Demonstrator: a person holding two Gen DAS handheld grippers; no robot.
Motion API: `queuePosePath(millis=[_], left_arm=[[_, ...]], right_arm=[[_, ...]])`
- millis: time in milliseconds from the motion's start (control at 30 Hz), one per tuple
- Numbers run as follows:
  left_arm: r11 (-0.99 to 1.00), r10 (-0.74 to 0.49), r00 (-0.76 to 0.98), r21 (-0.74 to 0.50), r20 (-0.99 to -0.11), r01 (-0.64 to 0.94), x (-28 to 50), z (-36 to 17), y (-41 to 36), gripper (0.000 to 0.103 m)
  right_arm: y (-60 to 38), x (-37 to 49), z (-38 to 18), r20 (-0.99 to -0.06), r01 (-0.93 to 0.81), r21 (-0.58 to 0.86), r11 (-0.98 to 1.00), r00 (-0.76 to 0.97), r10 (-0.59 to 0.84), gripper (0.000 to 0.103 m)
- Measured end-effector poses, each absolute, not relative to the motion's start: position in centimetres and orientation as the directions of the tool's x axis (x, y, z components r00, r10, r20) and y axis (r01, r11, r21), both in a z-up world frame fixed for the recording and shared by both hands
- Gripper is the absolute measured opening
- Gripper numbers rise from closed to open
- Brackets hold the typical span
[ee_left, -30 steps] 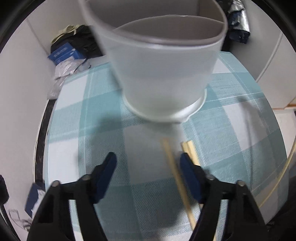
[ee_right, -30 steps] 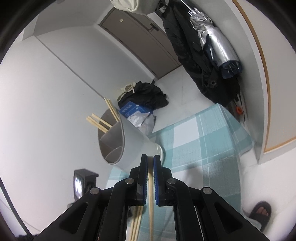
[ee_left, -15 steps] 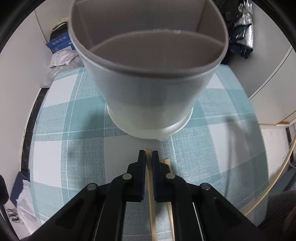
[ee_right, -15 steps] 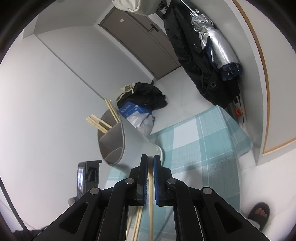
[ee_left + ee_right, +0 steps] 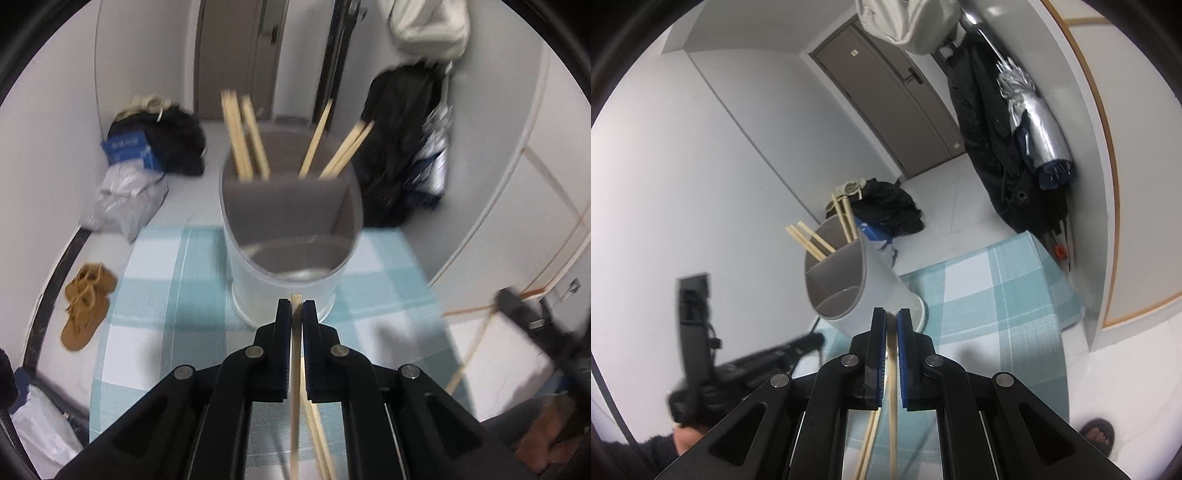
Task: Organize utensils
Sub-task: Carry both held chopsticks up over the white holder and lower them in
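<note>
I see the teal-and-white checked tablecloth (image 5: 155, 295) spread over the surface, and on it, toward the far edge, the pale grey round plastic utensil holder (image 5: 288, 236) with a divider wall splitting its inside into compartments. The rear compartment holds several light wooden chopsticks (image 5: 243, 140) leaning out over the rim; the near compartment looks bare of sticks, though blur hides its floor.

My left gripper (image 5: 296, 314) hangs just in front of the holder, its blue-padded jaws pressed together on a single light wooden chopstick (image 5: 295, 387) that runs back between them toward the camera. Its tip pokes out just past the fingertips, close to the holder's near wall; I cannot tell whether it touches. Another loose wooden stick (image 5: 319, 439) lies under that gripper on the cloth.

My right gripper (image 5: 892, 325) sits beside the holder, on its right, also pinched tight on its own pale wooden chopstick (image 5: 893, 398), with two more sticks (image 5: 870, 439) showing below it. In that view the left gripper appears as a blurred black shape at the near left.
</note>
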State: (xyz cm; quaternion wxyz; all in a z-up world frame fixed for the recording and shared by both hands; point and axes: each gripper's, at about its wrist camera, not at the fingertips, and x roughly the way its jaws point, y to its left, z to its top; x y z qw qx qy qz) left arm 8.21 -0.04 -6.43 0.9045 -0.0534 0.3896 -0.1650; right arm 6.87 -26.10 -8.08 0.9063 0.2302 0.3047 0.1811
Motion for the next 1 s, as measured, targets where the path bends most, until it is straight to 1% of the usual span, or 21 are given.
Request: queuePosePath(millis=[33, 133, 267, 400, 567, 633, 733, 1000], left_arm=[[0.927, -0.374, 0.644, -0.252, -0.667, 0.277, 8.1, -6.1, -0.2, 0.002], [0.920, -0.389, 0.672, -0.235, -0.630, 0.312, 7.1, -4.5, -1.1, 0.002], [0.921, -0.386, 0.674, -0.215, -0.630, 0.326, 7.1, -4.2, -0.7, 0.002], [0.921, -0.386, 0.668, -0.230, -0.636, 0.314, 7.1, -4.1, 0.1, 0.001], [0.924, -0.379, 0.644, -0.231, -0.664, 0.306, 6.3, -3.6, 0.5, 0.001], [0.919, -0.390, 0.642, -0.237, -0.660, 0.315, 6.1, -3.3, 0.9, 0.001], [0.918, -0.394, 0.639, -0.243, -0.661, 0.314, 5.9, -2.9, 1.3, 0.001], [0.909, -0.415, 0.639, -0.270, -0.648, 0.317, 5.9, -1.6, 2.1, 0.001]], right_arm=[[-25.8, 6.4, -7.9, -0.466, -0.185, 0.515, 0.837, 0.760, 0.454, 0.005], [-24.6, 5.0, -7.0, -0.454, -0.193, 0.462, 0.866, 0.787, 0.418, 0.005], [-22.8, 4.0, -5.9, -0.435, -0.220, 0.392, 0.893, 0.811, 0.391, 0.005], [-21.7, 3.7, -5.5, -0.443, -0.222, 0.369, 0.903, 0.812, 0.381, 0.005], [-21.1, 3.2, -4.8, -0.440, -0.214, 0.388, 0.897, 0.811, 0.384, 0.005], [-21.1, 3.0, -4.4, -0.425, -0.219, 0.405, 0.888, 0.814, 0.395, 0.005], [-20.4, 2.4, -3.5, -0.414, -0.231, 0.387, 0.893, 0.822, 0.392, 0.005], [-19.3, 2.3, -2.3, -0.408, -0.248, 0.364, 0.898, 0.824, 0.394, 0.005]])
